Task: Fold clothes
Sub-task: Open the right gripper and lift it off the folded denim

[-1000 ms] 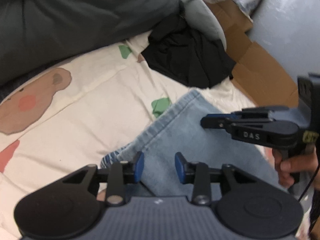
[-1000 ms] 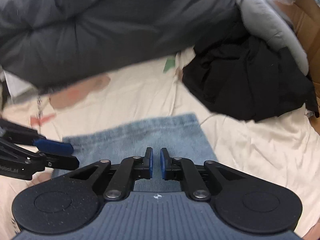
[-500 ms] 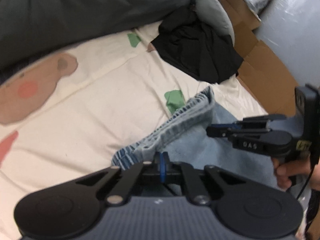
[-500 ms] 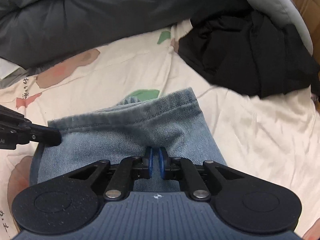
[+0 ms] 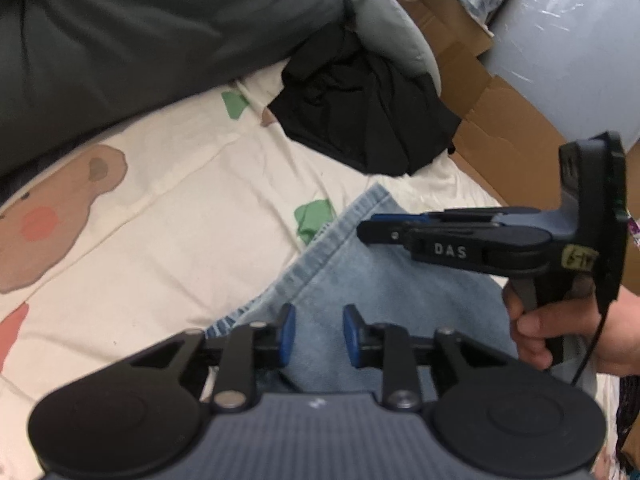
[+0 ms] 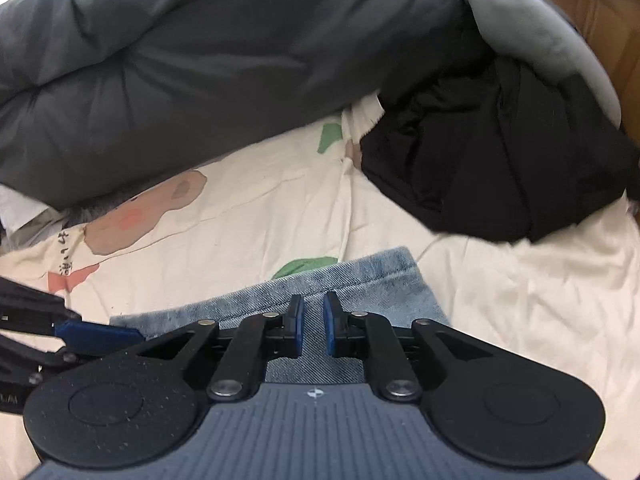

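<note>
1. Clearly, two grippers are at work – the left gripper [image 5: 318,334] and the right gripper [image 6: 312,328] – both hanging over one pair of blue jeans [image 5: 360,280].
2. Those jeans lie flat on the near part of a cream bedsheet [image 5: 180,220] printed with brown, pink and green shapes; their hemmed end points to the far side.
3. Left gripper: its two blue pads [image 5: 286,334] stand spread, having just been opening, with denim showing under the gap but nothing pinched.
4. Right gripper: its two pads [image 6: 296,328] stand a little apart, also just opening; they press on nothing, and the denim lies below them.
5. One hand [image 5: 560,328] shows at the right of the left wrist view, wrapped round the right gripper's handle.
6. Far beyond the jeans sits one crumpled black garment [image 6: 500,160], with one grey cushion [image 6: 540,40] just behind it.
7. One dark grey duvet [image 6: 200,60] fills the far left – one cardboard box [image 5: 480,100] lies to the far right.
</note>
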Available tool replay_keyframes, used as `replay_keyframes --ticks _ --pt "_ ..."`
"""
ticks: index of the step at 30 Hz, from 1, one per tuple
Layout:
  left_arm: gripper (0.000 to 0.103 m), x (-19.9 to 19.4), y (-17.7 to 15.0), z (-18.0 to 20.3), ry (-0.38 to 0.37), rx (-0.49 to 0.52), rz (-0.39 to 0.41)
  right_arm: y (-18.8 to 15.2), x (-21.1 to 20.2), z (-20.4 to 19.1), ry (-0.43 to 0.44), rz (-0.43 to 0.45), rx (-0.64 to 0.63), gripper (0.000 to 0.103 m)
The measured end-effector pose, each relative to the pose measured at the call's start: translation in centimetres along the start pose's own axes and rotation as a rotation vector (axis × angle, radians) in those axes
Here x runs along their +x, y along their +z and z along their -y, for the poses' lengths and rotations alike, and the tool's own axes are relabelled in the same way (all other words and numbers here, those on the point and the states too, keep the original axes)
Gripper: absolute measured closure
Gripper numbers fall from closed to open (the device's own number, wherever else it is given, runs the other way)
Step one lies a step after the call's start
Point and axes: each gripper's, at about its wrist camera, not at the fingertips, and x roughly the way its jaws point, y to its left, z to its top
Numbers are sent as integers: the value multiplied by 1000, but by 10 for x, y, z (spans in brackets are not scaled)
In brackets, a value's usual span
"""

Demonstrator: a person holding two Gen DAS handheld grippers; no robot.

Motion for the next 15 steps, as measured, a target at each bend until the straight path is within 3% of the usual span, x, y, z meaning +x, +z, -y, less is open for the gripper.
replay_keyframes --ticks 4,5,9,15 --pt "90 8 -4 -9 8 -11 -14 -3 9 -6 -24 -13 -44 87" --pt "100 10 -6 -14 8 -32 -17 -3 10 -7 -30 -17 -53 87" --pt "100 18 -11 -39 -61 -149 -18 -3 14 -1 -11 -17 -34 87" --pt "100 12 0 -27 -28 -112 -39 3 6 4 17 -8 15 86"
